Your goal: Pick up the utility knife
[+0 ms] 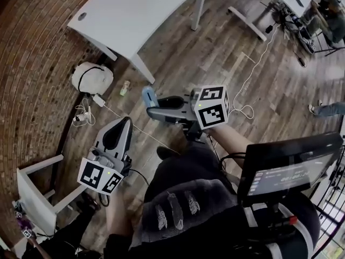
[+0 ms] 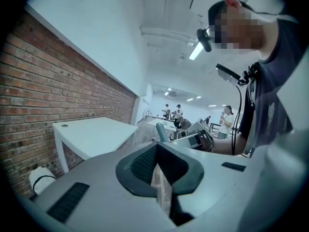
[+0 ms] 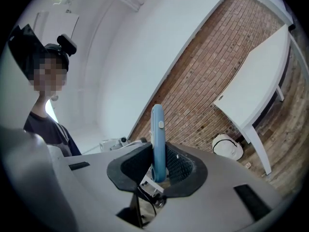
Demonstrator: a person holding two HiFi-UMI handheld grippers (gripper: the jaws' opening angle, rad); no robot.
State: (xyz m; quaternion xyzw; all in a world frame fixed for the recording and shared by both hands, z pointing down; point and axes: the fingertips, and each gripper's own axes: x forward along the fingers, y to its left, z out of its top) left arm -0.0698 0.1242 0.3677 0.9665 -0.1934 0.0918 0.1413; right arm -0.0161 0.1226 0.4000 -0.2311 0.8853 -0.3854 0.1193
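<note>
**Inspector A:** Left gripper, condition?

**Inspector B:** The jaws are fully together, pad against pad, with nothing caught between them. It points towards the white table. The brick wall runs along its left side.

**Inspector A:** Anything on the floor near it?

**Inspector B:** A white rounded bag lies ahead of its tips and slightly to the left, at the foot of the wall, with a white cable close by. Neither touches the gripper.

**Inspector A:** Right gripper?

**Inspector B:** The jaws are partly closed and clamped on the utility knife. Both pads press on the lower part of its blue body.

**Inspector A:** Position of the knife?

**Inspector B:** It is held clear of the floor, and most of its length projects beyond the jaw tips. In the head view the right gripper points across towards the left gripper, well apart from it. A dark screen sits behind the right gripper, at the person's chest.
</note>
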